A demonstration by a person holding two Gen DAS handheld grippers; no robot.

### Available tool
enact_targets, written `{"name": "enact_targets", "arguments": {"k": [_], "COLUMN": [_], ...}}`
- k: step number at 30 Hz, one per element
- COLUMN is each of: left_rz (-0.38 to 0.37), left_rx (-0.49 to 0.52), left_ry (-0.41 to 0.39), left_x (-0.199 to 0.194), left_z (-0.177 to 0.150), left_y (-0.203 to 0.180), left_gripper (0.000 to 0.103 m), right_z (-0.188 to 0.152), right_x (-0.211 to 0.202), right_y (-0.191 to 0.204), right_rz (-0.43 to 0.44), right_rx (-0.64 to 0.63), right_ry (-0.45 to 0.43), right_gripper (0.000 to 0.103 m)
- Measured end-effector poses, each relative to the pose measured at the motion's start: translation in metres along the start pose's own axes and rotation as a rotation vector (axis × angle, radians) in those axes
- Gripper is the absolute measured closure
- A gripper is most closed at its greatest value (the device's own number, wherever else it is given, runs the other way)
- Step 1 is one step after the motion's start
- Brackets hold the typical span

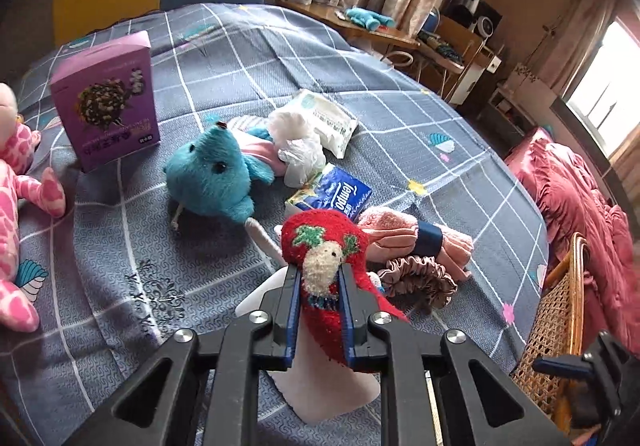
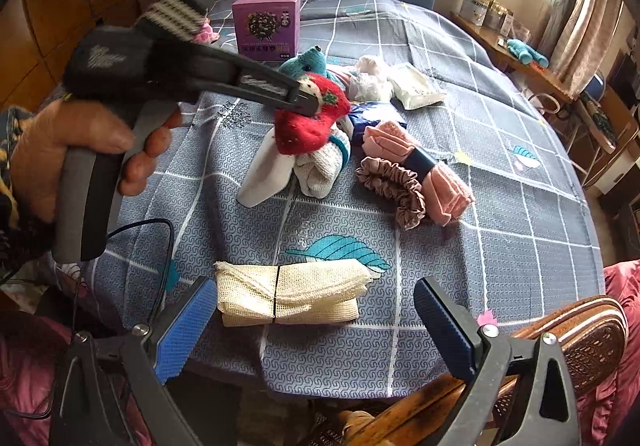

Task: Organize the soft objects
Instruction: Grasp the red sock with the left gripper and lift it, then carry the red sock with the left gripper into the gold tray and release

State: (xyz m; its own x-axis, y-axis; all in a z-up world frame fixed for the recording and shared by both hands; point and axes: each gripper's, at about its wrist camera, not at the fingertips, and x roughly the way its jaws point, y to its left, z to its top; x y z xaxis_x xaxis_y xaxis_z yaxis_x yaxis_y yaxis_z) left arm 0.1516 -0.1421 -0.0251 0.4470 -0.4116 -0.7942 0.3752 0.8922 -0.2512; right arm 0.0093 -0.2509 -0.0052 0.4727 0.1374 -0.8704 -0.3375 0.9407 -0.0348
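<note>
Blue-padded left gripper [image 1: 319,286]: jaws pinched on red fuzzy sock [image 1: 326,246], raised over the bedspread [image 1: 400,106], long axis hanging toward the white sock [image 2: 264,174] beneath. Right gripper [image 2: 316,320]: jaws spread, nothing held; cream mesh cloth [image 2: 288,294] lies just ahead between them, long axis crosswise. Containers: none seen.

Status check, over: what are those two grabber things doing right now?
Left gripper shut on red sock. Right gripper open, empty, above cream mesh cloth. White sock directly beneath red one.
</note>
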Motion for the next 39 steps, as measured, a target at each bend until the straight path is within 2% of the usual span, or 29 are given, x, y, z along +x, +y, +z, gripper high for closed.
{"name": "enact_targets", "arguments": {"k": [4, 8, 12, 14, 19, 20, 22, 24, 26, 30, 33, 39], "left_rz": [-0.040, -0.079, -0.047, -0.040, -0.045, -0.044, -0.034, -0.033, -0.027, -0.013, 0.004, 0.014], "left_rx": [-0.034, -0.092, -0.098, -0.115, -0.169, -0.172, -0.174, -0.182, -0.194, -0.217, -0.231, -0.267], "left_ry": [-0.057, -0.090, -0.128, -0.137, -0.155, -0.160, -0.171, -0.182, -0.201, -0.239, -0.255, -0.276], "left_x": [-0.023, -0.048, -0.068, -0.075, -0.093, -0.097, -0.106, -0.116, -0.128, -0.151, -0.163, -0.180], "left_z": [-0.007, -0.012, -0.021, -0.025, -0.043, -0.047, -0.054, -0.062, -0.069, -0.081, -0.089, -0.104], "left_y": [0.015, 0.036, 0.054, 0.064, 0.086, 0.088, 0.092, 0.098, 0.104, 0.116, 0.124, 0.139], "left_gripper": [0.089, 0.089, 0.089, 0.089, 0.089, 0.089, 0.089, 0.089, 0.089, 0.089, 0.089, 0.089], "right_z": [0.010, 0.017, 0.020, 0.021, 0.021, 0.023, 0.035, 0.049, 0.056, 0.049, 0.036, 0.027], "right_x": [0.004, 0.021, 0.046, 0.052, 0.078, 0.083, 0.079, 0.063, 0.052, 0.058, 0.057, 0.074], "right_y": [-0.003, 0.002, 0.001, 0.004, 0.014, 0.014, 0.006, -0.008, -0.015, -0.022, -0.027, -0.024], "right_rz": [0.061, 0.123, 0.144, 0.164, 0.135, 0.125, 0.183, 0.223, 0.150, 0.120, 0.165, 0.179], "right_rx": [-0.039, -0.113, -0.075, -0.069, -0.068, -0.051, 0.066, 0.192, 0.220, 0.274, 0.374, 0.580], "right_ry": [0.053, 0.167, 0.334, 0.391, 0.498, 0.498, 0.426, 0.293, 0.216, 0.263, 0.299, 0.270], "right_gripper": [0.004, 0.004, 0.004, 0.004, 0.006, 0.010, 0.022, 0.022, 0.022, 0.021, 0.021, 0.021]}}
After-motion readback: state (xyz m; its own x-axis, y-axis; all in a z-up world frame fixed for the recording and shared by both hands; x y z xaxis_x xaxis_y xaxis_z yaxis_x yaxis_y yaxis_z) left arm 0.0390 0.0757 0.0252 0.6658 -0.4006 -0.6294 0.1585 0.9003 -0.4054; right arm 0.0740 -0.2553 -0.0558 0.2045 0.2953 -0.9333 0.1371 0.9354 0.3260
